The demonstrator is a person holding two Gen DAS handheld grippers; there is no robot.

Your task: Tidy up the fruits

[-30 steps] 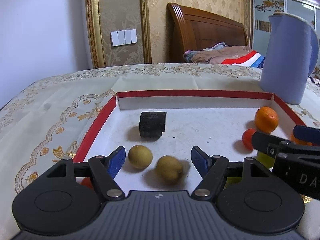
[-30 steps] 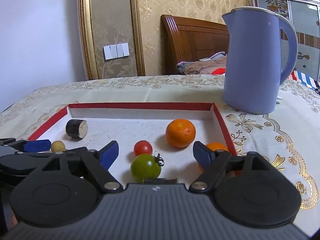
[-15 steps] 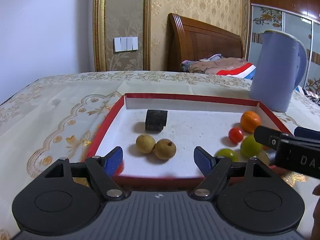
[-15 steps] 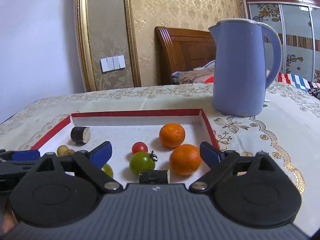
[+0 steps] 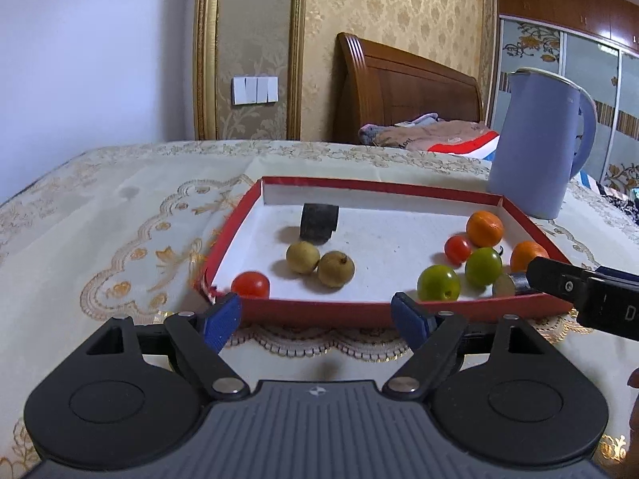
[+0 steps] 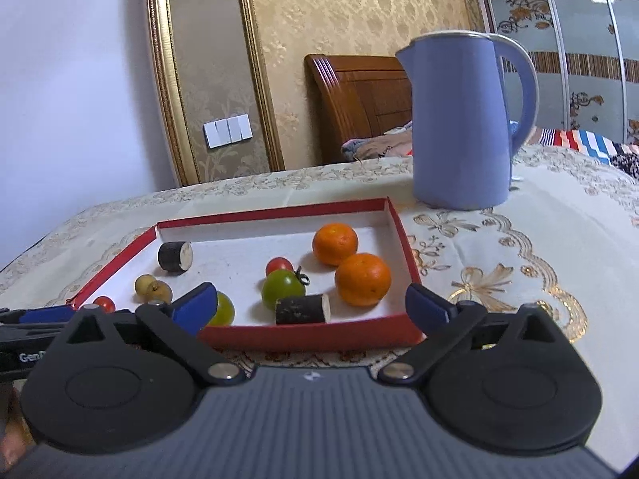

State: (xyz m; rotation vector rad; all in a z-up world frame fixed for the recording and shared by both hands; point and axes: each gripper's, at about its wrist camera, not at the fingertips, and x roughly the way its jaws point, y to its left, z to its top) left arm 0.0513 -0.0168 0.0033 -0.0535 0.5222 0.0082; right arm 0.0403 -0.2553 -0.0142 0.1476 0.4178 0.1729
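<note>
A red-walled tray (image 5: 319, 313) (image 6: 311, 337) with a white floor holds the fruit. At its left lie two yellow-brown fruits (image 5: 319, 263) (image 6: 153, 287) and a red tomato (image 5: 251, 284). At its right lie two oranges (image 6: 347, 263), a red tomato (image 6: 278, 265) and two green tomatoes (image 5: 459, 275). Two dark cut cylinders (image 5: 318, 222) (image 6: 302, 308) lie among them. My left gripper (image 5: 317, 321) is open and empty in front of the tray's near wall. My right gripper (image 6: 311, 305) is open and empty, in front of the near right corner.
A tall blue kettle (image 5: 539, 143) (image 6: 463, 119) stands behind the tray's far right corner. The table carries a cream cloth with gold embroidery (image 5: 120, 239). A wooden headboard (image 5: 399, 92) and bedding lie beyond the table.
Both grippers have pulled back and risen from inside the tray to in front of its near wall. The two yellow-brown fruits now rest together; more fruit has come into view.
</note>
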